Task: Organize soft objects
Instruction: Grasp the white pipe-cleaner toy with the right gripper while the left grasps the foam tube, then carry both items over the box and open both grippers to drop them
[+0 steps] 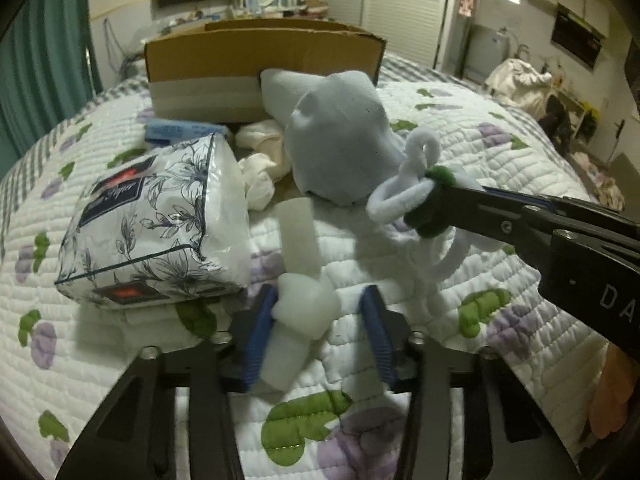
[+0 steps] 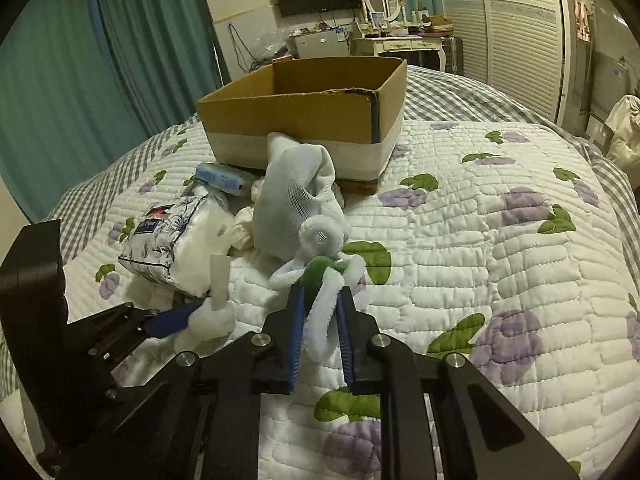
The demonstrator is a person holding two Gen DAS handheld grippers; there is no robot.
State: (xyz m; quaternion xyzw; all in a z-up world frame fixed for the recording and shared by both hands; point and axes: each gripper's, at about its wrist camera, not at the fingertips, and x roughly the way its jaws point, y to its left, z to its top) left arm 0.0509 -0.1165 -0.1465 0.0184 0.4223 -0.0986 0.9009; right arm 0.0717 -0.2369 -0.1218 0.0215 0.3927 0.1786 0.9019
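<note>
My right gripper (image 2: 320,300) is shut on a white and green pipe-cleaner flower (image 2: 320,276); it also shows in the left wrist view (image 1: 408,188), held just above the quilt. My left gripper (image 1: 316,312) is open around a strip of white foam (image 1: 298,264) lying on the quilt; the foam touches its left pad and the right pad stands apart. A pale blue sock (image 1: 340,140) lies behind, against an open cardboard box (image 1: 260,60). A floral tissue pack (image 1: 156,224) sits to the left, and cream cloth (image 1: 260,172) is between pack and sock.
A small blue packet (image 1: 180,130) lies by the box's front left corner. The quilted bed (image 2: 500,240) stretches wide to the right. Teal curtains (image 2: 100,60) hang at left; a dresser with mirror (image 2: 396,40) stands behind the bed.
</note>
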